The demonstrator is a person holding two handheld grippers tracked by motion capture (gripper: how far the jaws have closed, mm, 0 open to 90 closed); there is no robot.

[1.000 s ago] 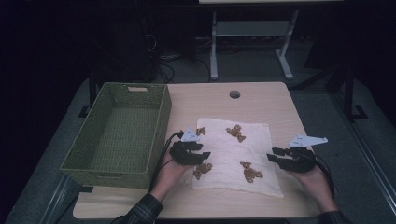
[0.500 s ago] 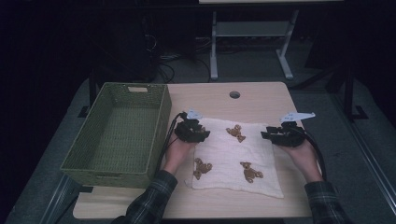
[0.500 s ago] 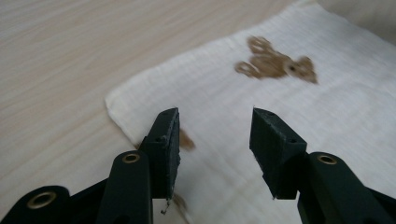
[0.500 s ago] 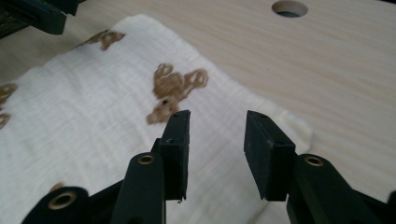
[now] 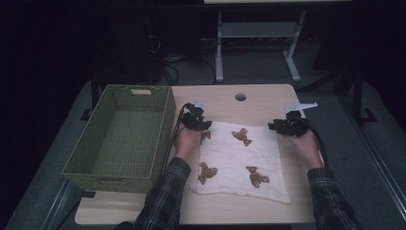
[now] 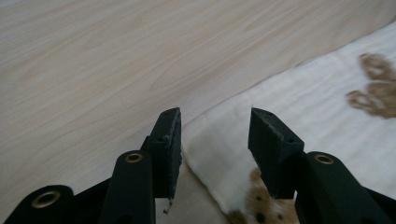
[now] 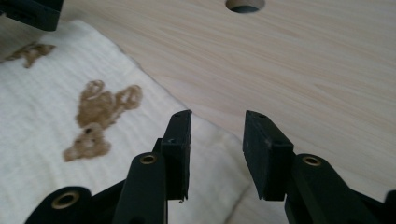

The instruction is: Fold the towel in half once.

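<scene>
Approach to the far corners of a white cloth (image 5: 242,163) printed with brown teddy bears (image 5: 242,136), lying flat on the wooden table (image 5: 218,98) to the right of a green woven basket (image 5: 122,134). The left gripper (image 5: 205,126) sits at the cloth's far-left corner, the right gripper (image 5: 274,127) at its far-right corner. In the left gripper view the jaws stand parted with the cloth edge (image 6: 215,135) between them, unpinched; in the right gripper view the parted jaws likewise straddle the corner (image 7: 217,140) without pressing on it. The step in hand appears to be taking hold of both far corners, probably for a fold toward the near edge. The next move calls for lowering each lower jaw under the hem and closing on the fabric alone. No brand, label or legible writing is visible.
</scene>
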